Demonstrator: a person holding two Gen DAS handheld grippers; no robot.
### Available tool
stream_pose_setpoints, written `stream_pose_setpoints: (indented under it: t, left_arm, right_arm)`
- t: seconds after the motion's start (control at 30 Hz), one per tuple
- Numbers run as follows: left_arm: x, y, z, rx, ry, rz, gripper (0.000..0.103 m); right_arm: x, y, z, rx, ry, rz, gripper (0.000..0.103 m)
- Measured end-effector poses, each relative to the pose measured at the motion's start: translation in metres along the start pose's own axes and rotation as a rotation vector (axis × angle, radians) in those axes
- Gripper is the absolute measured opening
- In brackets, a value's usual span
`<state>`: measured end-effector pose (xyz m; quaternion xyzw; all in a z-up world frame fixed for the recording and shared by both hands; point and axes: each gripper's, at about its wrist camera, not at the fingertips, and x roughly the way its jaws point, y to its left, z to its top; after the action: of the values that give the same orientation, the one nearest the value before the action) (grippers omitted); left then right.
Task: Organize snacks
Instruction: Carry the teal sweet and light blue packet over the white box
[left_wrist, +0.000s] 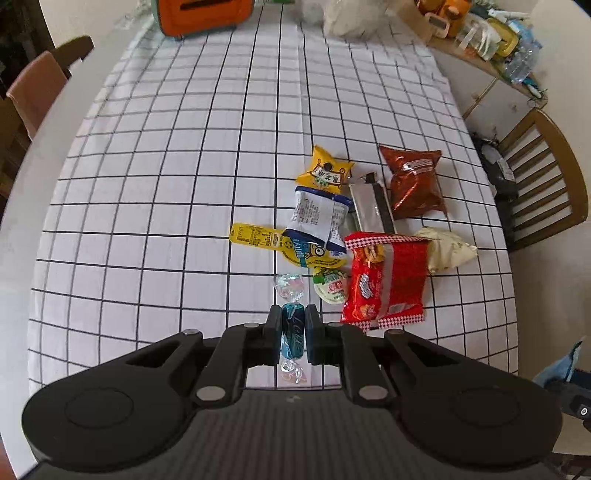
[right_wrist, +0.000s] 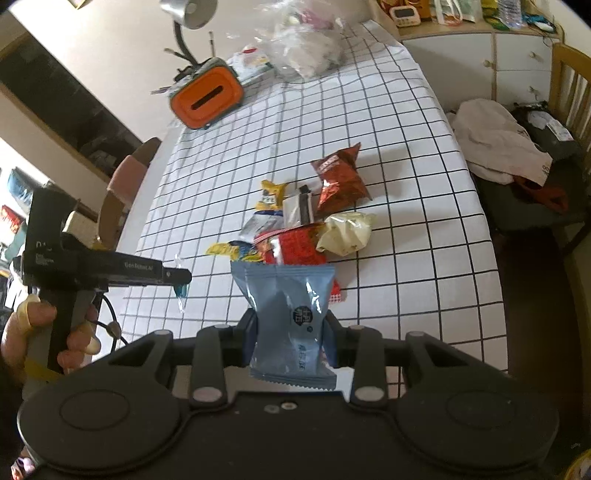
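Note:
My left gripper (left_wrist: 292, 314) is shut on a blue twist-wrapped candy (left_wrist: 291, 334), held above the checked tablecloth just short of the snack pile. The pile holds a red packet (left_wrist: 384, 280), a brown-red chip bag (left_wrist: 415, 182), a yellow star packet (left_wrist: 325, 170), a white-blue packet (left_wrist: 317, 218), a silver packet (left_wrist: 369, 206) and a cream packet (left_wrist: 443, 247). My right gripper (right_wrist: 290, 325) is shut on a light blue snack packet (right_wrist: 291, 314), raised above the table's near edge. The left gripper (right_wrist: 177, 277) shows at the left of the right wrist view with the candy (right_wrist: 181, 291).
An orange box (right_wrist: 207, 98) and a clear plastic bag (right_wrist: 306, 48) stand at the table's far end. Wooden chairs (left_wrist: 543, 177) flank the table; one carries clothes (right_wrist: 498, 144). A cabinet (right_wrist: 480, 55) with clutter stands at the far right.

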<state>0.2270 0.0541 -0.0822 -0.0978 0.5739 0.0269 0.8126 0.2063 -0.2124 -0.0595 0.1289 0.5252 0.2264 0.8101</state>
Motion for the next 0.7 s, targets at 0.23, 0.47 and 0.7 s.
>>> stream_pose_setpoints:
  t: [0.23, 0.47, 0.7]
  left_arm:
    - [-0.032, -0.007, -0.032, 0.016, -0.033, -0.011, 0.012]
    - [-0.053, -0.013, -0.071, 0.03, -0.044, -0.019, 0.012]
    - [-0.048, -0.022, -0.114, 0.068, -0.002, 0.001, 0.012]
  right_arm:
    - [-0.014, 0.011, -0.017, -0.064, 0.016, 0.032, 0.035]
    - [-0.016, 0.02, -0.038, -0.123, 0.049, 0.048, 0.035]
    - [0.002, 0.028, -0.066, -0.181, 0.124, 0.047, 0.035]
